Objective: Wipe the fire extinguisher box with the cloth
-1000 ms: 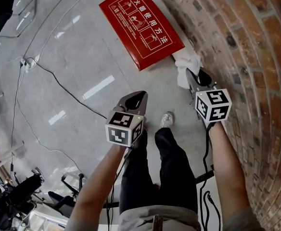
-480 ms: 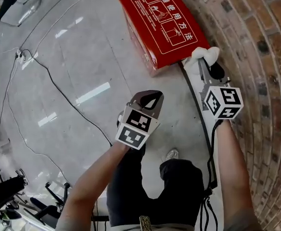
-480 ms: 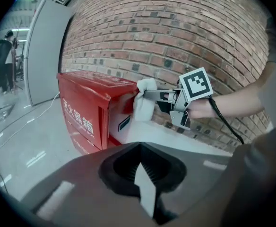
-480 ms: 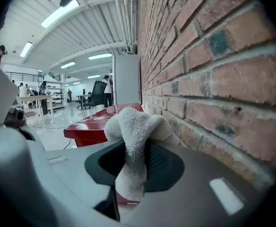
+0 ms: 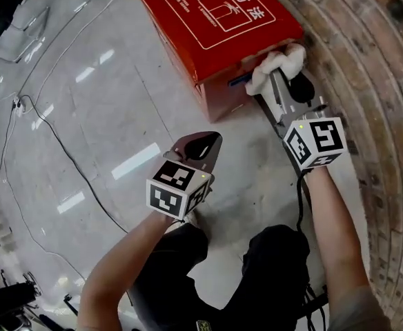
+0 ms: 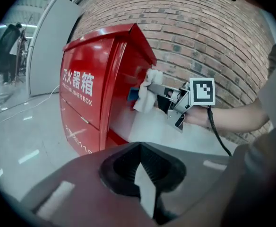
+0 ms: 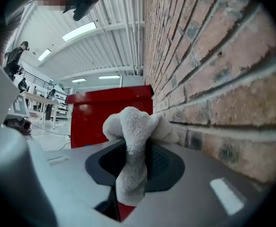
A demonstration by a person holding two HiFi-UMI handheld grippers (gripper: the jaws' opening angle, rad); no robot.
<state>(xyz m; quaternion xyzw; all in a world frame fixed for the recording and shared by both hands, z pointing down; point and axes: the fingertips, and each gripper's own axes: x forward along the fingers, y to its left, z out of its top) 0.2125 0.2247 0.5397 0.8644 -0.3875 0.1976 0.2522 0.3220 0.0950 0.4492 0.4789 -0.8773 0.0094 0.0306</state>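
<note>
The red fire extinguisher box (image 5: pixel 215 19) stands on the floor against the brick wall, with white Chinese print on its top. My right gripper (image 5: pixel 273 76) is shut on a white cloth (image 5: pixel 277 64) and presses it against the box's near end, by the wall. In the right gripper view the cloth (image 7: pixel 131 126) bulges out of the jaws in front of the box (image 7: pixel 95 115). My left gripper (image 5: pixel 200 145) hovers shut and empty over the floor, short of the box. From its view I see the box (image 6: pixel 88 89), the cloth (image 6: pixel 145 91) and the right gripper (image 6: pixel 153 86).
A brick wall (image 5: pixel 374 54) runs along the right side. Thin cables (image 5: pixel 53 126) trail over the glossy grey floor at left. The person's dark trouser legs (image 5: pixel 270 267) fill the bottom. People stand far off (image 6: pixel 8 46) in the hall.
The person has stepped closer, so the box looks larger. The right gripper has carried the cloth from the floor gap beside the box up onto the box's near end. The left gripper stays shut.
</note>
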